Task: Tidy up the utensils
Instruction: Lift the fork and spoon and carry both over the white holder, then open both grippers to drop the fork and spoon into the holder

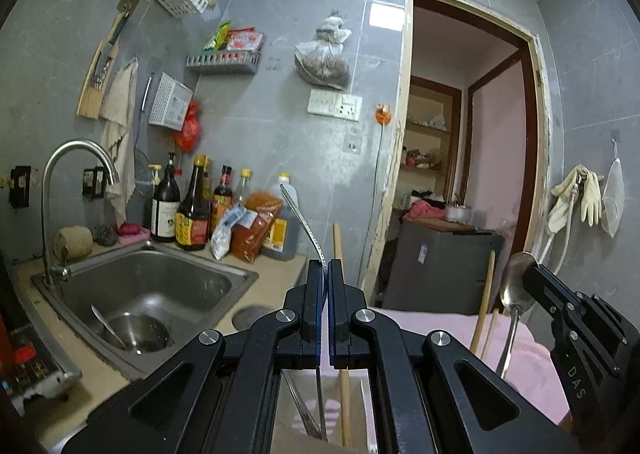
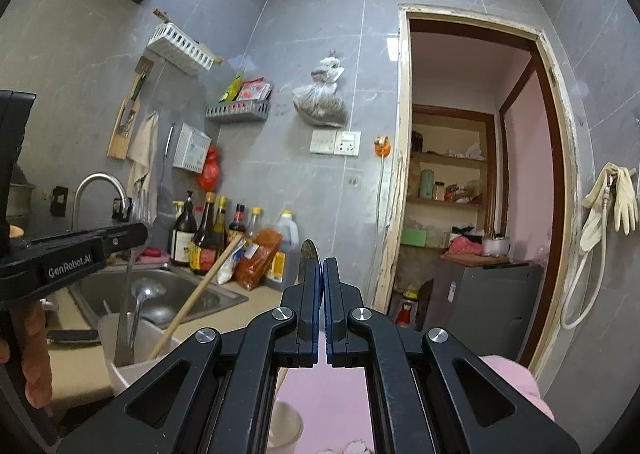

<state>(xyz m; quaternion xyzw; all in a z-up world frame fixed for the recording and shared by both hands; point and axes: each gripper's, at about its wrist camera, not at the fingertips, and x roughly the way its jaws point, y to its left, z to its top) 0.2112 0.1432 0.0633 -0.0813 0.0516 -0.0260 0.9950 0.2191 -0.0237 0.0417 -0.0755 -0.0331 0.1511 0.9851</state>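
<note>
Sink (image 1: 160,286) left of the bottles (image 1: 192,209) on the counter, doorway (image 1: 468,157) to their right.

Left black two-finger gripper (image 1: 325,266): held roughly level, jaws closed upon a thin flat metal utensil handle (image 1: 301,218). Right black two-finger gripper (image 2: 320,266): held level, jaws pressed together on a stainless steel spoon (image 1: 516,286). Bare hand (image 2: 34,358) grasps the left gripper's grip.

Even, soft indoor light; glare patch on wall tiles (image 1: 386,15) ahead; sharp focus; strong fisheye curvature, dark corners.
</note>
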